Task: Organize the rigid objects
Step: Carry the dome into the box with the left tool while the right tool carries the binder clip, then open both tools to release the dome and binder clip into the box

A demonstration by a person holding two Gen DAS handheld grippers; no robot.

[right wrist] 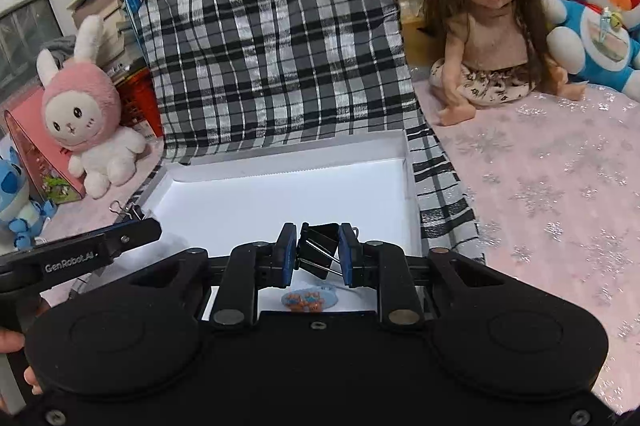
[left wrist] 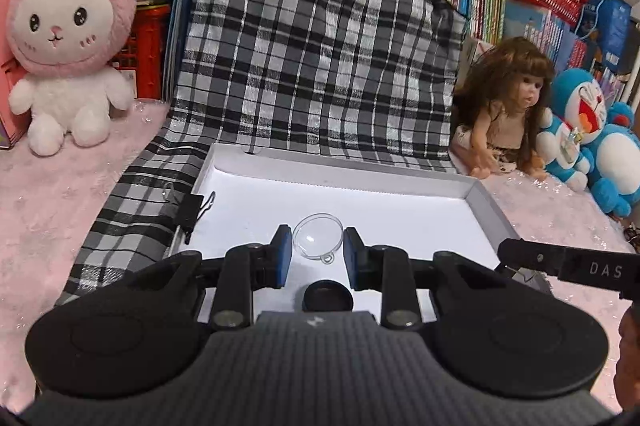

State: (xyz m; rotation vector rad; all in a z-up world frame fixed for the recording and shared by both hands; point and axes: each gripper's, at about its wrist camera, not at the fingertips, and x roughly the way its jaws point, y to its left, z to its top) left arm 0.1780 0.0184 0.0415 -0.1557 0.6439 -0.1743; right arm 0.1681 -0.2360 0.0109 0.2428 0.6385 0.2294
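A white shallow box (left wrist: pixel 492 202) lies on a plaid cloth. In the left wrist view my left gripper (left wrist: pixel 317 253) is open, its blue pads on either side of a clear plastic half-dome (left wrist: pixel 318 236) that rests on the box floor. A black round cap (left wrist: pixel 328 296) lies just under the gripper. In the right wrist view my right gripper (right wrist: pixel 317 253) is shut on a black binder clip (right wrist: pixel 318 248), held above the box (right wrist: pixel 400 150). A small blue and orange charm (right wrist: pixel 309 300) lies on the floor below it.
Another black binder clip (left wrist: pixel 191 210) is clamped on the box's left rim. A pink rabbit plush (left wrist: pixel 66 38) sits at the left, a doll (left wrist: pixel 504 106) and a blue cat plush (left wrist: pixel 588 130) at the right. Books and red baskets stand behind.
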